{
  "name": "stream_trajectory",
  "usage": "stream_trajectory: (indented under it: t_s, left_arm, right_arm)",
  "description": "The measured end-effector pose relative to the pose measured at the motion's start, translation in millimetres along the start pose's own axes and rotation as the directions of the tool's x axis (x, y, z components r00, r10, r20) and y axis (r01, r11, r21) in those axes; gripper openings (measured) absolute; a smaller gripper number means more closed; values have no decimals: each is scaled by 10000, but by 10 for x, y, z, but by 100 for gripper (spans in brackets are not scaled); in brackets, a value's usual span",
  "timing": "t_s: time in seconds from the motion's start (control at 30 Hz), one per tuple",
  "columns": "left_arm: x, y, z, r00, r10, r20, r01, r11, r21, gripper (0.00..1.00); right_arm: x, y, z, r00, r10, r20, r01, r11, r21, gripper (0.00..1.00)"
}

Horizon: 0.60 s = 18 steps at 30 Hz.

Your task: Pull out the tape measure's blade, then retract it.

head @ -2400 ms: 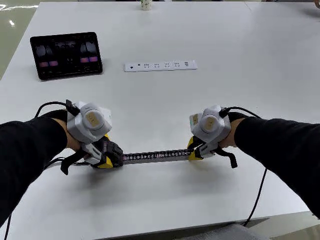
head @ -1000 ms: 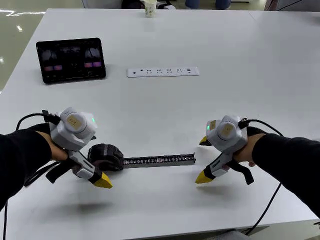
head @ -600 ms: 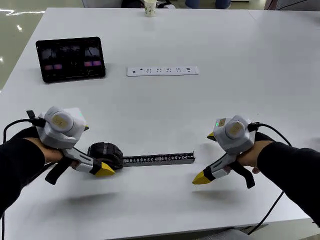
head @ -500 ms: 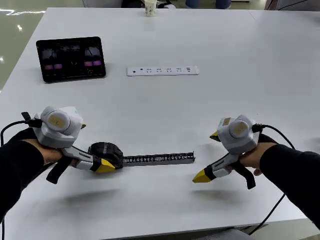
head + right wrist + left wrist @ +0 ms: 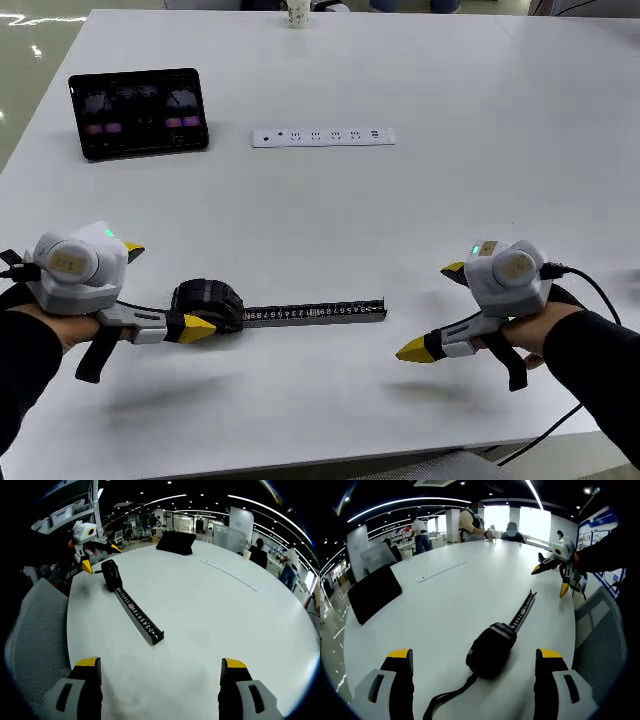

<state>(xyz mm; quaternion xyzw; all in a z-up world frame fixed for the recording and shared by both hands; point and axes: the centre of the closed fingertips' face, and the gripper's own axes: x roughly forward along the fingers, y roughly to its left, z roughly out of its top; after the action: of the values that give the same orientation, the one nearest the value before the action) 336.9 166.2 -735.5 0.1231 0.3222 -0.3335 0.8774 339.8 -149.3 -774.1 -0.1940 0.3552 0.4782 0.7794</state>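
- Left gripper (image 5: 473, 655): jaws wide apart, empty, flanking the black rounded tape measure case (image 5: 491, 649) without touching it.
- Right gripper (image 5: 161, 663): jaws wide apart, empty, facing the blade's end, well apart from it.
- Dark numbered steel blade (image 5: 315, 312): drawn out, flat on the white tabletop (image 5: 420, 200).
- Progress: the pull-out looks done; the retraction is not yet done.

Matt black tape measure (image 5: 207, 303) — smooth white table (image 5: 420, 210).

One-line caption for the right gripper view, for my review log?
Open right claw faces the tape measure, its blade extended flat across the white table.
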Motion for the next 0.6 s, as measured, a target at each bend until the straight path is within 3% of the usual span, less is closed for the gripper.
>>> stream_trajectory:
  t_s: [0.17,0.23,0.4,0.6]
  left_arm:
    - [-107,23,-97,9999,112,-39,-114,9982,-591,99]
    - [-142,13,-138,9999,132,-8,-132,9976,-684,99]
    - [-230,-18,-247,9992,388,123,-376,9958,-838,99]
    - [-320,-74,-404,9986,513,112,-501,9946,-910,99]
  right_arm:
    - [-117,33,-76,9993,-143,332,137,9997,190,99]
    - [-166,63,-89,9976,-178,672,154,9992,362,99]
    - [-274,46,-199,9938,-651,901,592,9960,662,99]
    - [-427,85,-249,9907,-841,1066,742,9928,936,99]
